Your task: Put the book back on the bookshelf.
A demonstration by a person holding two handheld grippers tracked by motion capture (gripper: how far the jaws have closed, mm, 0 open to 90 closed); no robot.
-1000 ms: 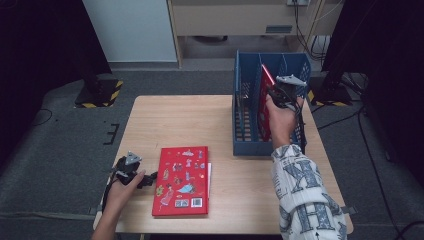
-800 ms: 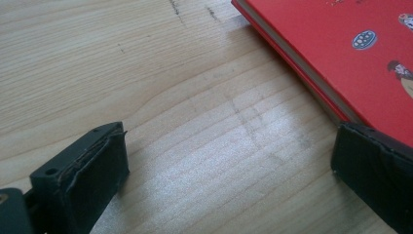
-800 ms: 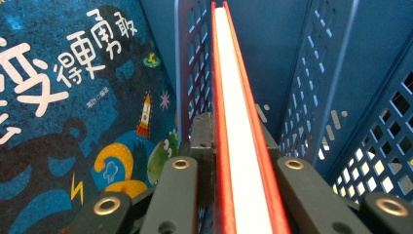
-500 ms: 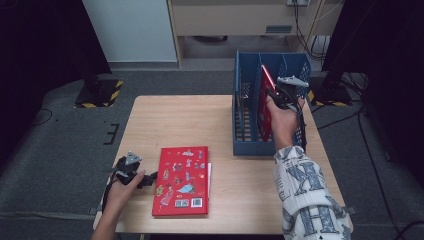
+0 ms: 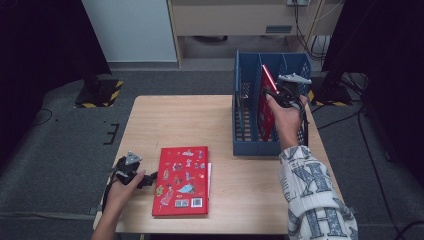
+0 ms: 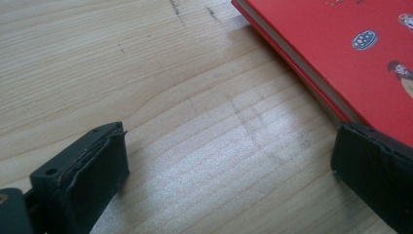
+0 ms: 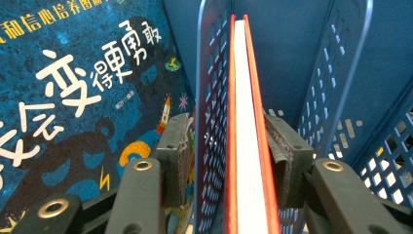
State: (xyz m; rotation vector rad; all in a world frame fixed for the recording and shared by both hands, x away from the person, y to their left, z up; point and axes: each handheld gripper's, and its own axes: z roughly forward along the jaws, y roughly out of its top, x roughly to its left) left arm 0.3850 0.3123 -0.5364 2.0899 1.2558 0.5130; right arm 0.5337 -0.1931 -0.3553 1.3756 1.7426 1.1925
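A person sits at a wooden surface point(image 5: 200, 125) with a pair of tongs in each hand. The right tongs point(image 5: 280, 95) are up at the far right, reaching into a blue slotted file rack point(image 5: 245, 135) that stands on the surface. A thin red book point(image 5: 266, 107) stands on edge in one compartment of the rack, tilted a little, with its top corner just above the rim beside the right tongs. In the right gripper view the right tongs point(image 7: 231, 151) straddle both this red book point(image 7: 246, 146) and the perforated blue divider point(image 7: 209, 122) just left of it; their jaws have just been opening, and a gap shows on the divider side, while the right pad sits at the book's cover, whether touching or just clear I cannot tell. Left of the divider, in the next compartment, stands a dark blue book point(image 7: 83, 87) with large white characters on its cover. The left tongs point(image 5: 132, 172) rest low at the near left of the surface, just beside a second red book point(image 5: 182, 180) that lies flat, cover up, to their right. In the left gripper view the left tongs point(image 6: 229, 165) stand wide open over bare wood, holding nothing, with the flat red book's point(image 6: 350, 53) edge next to the right-hand jaw.
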